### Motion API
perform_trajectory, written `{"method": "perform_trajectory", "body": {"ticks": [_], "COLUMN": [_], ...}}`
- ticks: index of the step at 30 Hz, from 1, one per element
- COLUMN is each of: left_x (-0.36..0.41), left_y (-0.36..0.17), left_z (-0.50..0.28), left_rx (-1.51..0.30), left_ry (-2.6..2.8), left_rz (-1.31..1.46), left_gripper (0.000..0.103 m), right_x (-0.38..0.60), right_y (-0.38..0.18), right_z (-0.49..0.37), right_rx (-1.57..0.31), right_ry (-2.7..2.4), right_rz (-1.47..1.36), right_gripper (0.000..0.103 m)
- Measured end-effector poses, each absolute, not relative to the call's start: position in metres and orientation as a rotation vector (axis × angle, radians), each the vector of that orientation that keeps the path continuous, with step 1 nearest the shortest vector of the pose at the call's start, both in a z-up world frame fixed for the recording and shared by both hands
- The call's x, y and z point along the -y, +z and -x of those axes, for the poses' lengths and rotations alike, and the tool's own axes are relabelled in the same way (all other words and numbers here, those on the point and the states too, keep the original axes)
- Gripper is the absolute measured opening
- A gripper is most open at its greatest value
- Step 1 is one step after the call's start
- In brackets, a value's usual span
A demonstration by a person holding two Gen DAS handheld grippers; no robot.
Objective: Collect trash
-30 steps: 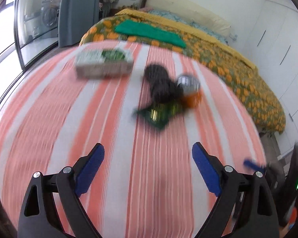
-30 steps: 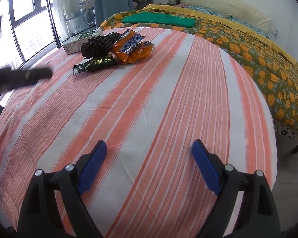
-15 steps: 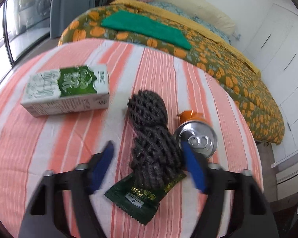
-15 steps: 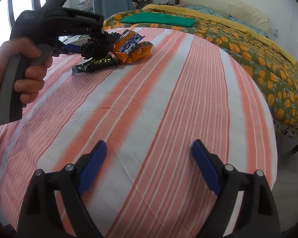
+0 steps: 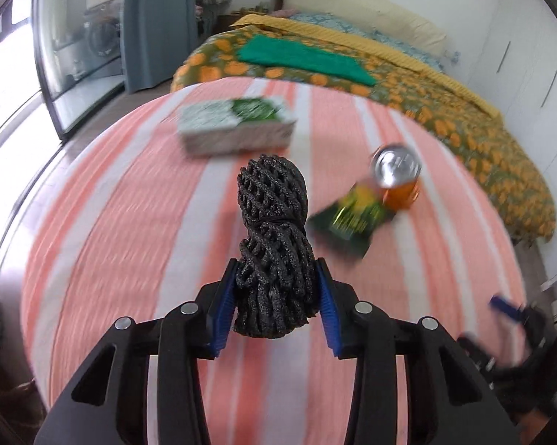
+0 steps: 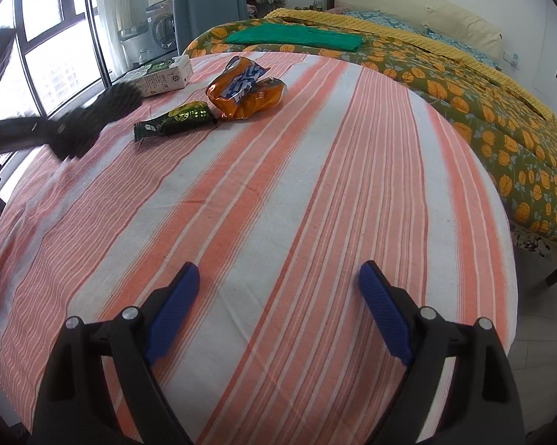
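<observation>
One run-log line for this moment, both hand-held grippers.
left hand-held gripper: closed on black foam net | right hand-held gripper: open, empty | carton, wrappers on table

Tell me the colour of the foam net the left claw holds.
Black foam net; clearest in the left wrist view.

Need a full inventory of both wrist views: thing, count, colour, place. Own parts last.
foam net: 1, black, between the left jaws, lifted off the cloth
milk carton: 1, white and green, far edge of the table, lying flat
green wrapper: 1, dark green, near the carton
orange packet: 1, orange and blue, beside the green wrapper
can: 1, orange with silver top, by the wrapper
tablecloth: 1, orange and white stripes, covers the round table
bed: 1, olive pumpkin print, behind the table
folded cloth: 1, green, on the bed
left gripper: jaws just closing, pads pressing the net
right gripper: jaws open, empty, over bare cloth
</observation>
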State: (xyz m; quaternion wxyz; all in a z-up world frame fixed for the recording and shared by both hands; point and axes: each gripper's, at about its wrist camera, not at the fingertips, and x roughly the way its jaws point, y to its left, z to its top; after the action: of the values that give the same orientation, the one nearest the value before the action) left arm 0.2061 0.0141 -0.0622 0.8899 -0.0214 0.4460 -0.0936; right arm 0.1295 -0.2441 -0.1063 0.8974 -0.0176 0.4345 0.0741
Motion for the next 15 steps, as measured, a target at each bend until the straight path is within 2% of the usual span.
{"method": "perform_trajectory", "body": {"ticks": [3,5,8,15], "left_x": [-0.021,-0.023,-0.021,-0.013], "left_y": [-0.069,-0.074,-0.083,-0.098], "left_z": [-0.191,-0.187,-0.189,-0.187], "left_rx": [-0.918,-0.912,-0.93,-0.931], "left_ry": [-0.175,-0.176,-0.182,-0.158], "left_rz": [0.039,0.041,0.033,-0.049], "left_gripper": [0.052,0.073,0.08,0.087], "right_x": [0.244,0.245,0.245,0.245], "right_y": [-0.106,-0.106,-0.106,-0.106], "right_z": [-0.129,-0.129,-0.129,-0.129], "right_rx": [-0.9,-0.899,-0.899,-0.9], "right_ry": [0.153,0.15,0.149,0.149], "right_rz": [0.037,0.038,0.037,0.035], "right_gripper": [0.085,0.085,0.085,0.085]}}
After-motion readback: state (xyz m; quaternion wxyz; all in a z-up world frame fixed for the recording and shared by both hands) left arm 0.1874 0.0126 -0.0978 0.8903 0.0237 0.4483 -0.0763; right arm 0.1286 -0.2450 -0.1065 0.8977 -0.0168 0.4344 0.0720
